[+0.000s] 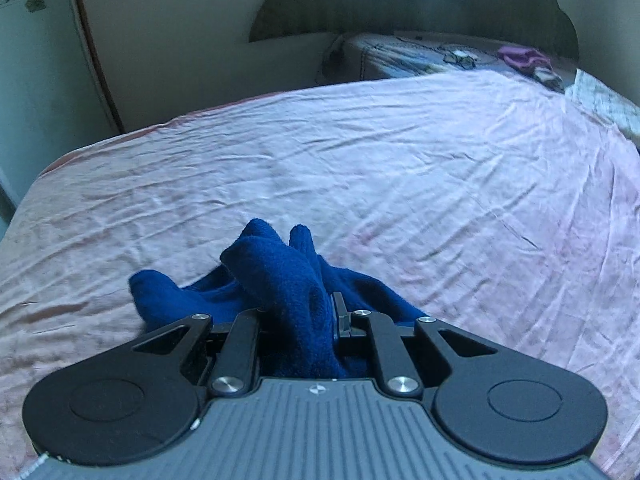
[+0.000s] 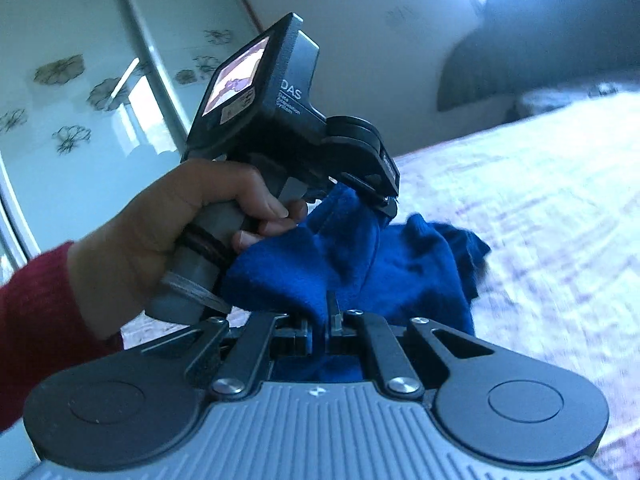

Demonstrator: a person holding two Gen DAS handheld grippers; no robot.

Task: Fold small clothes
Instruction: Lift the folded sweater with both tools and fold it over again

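Blue fleece garment between both grippers' fingers

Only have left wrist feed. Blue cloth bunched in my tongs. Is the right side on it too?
Observer: Yes. The right tongs are shut on a fold of the same blue cloth.
Operator: Is it off the bed?
Observer: Mostly lifted; the cloth hangs between both tongs above the pink sheet. Whether its lower edge touches, I cannot tell.
Operator: How's my own grip from there?
Observer: The left tongs pinch the cloth's upper edge, and the hand is wrapped around that handle.
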